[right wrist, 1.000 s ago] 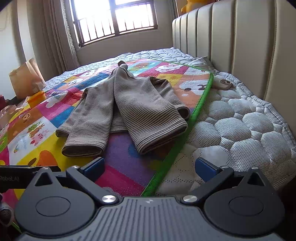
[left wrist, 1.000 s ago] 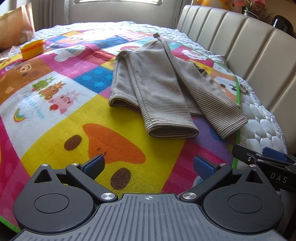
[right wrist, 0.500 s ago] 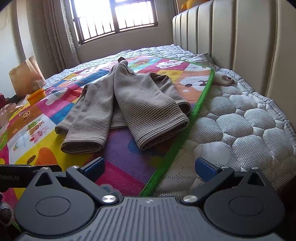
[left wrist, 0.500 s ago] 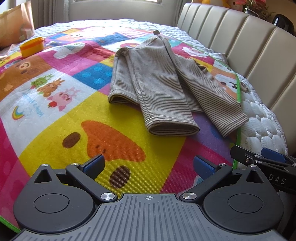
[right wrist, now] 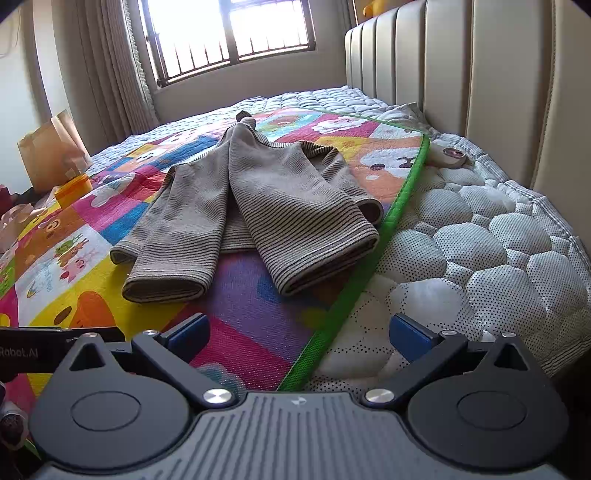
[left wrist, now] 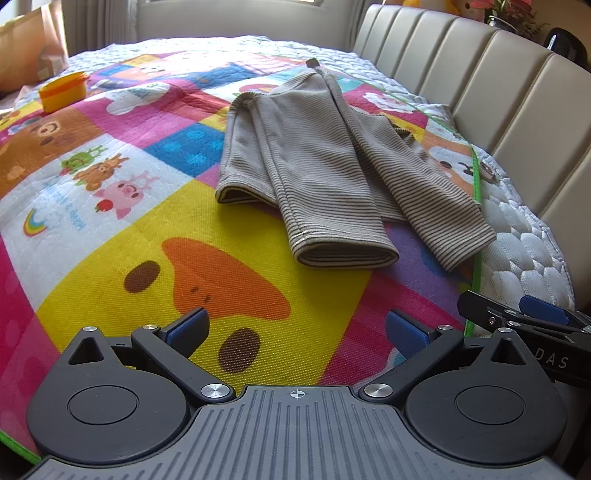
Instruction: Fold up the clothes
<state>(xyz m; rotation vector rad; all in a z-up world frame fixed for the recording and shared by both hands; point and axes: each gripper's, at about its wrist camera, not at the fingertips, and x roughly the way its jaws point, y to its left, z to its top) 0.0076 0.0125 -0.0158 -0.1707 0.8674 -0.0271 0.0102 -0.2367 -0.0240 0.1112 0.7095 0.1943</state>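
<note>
One striped brown garment (left wrist: 325,166) lay on the play mat (left wrist: 110,206), with two long parts spread toward the grippers and a third cuff end showing at the side. There was one orange tub (left wrist: 62,90) far beyond the garment toward the window side, one brown paper bag (right wrist: 51,151) past that, and one small round object (right wrist: 452,153) on the bare mattress (right wrist: 480,240) beside the garment, across the mat's green edge (right wrist: 369,266).

The mat, bright with cartoon animals, covered most of the quilted mattress. A padded beige headboard (right wrist: 480,92) ran along the mattress on the far side from the tub, and a barred window (right wrist: 236,33) with curtains (right wrist: 107,62) stood behind the garment.

The left gripper (left wrist: 297,326) hung low over the mat, short of the garment, its blue-tipped fingers spread wide and empty. The right gripper (right wrist: 299,328) was level with it, over the green edge, also spread wide and holding nothing. Neither touched the garment.
</note>
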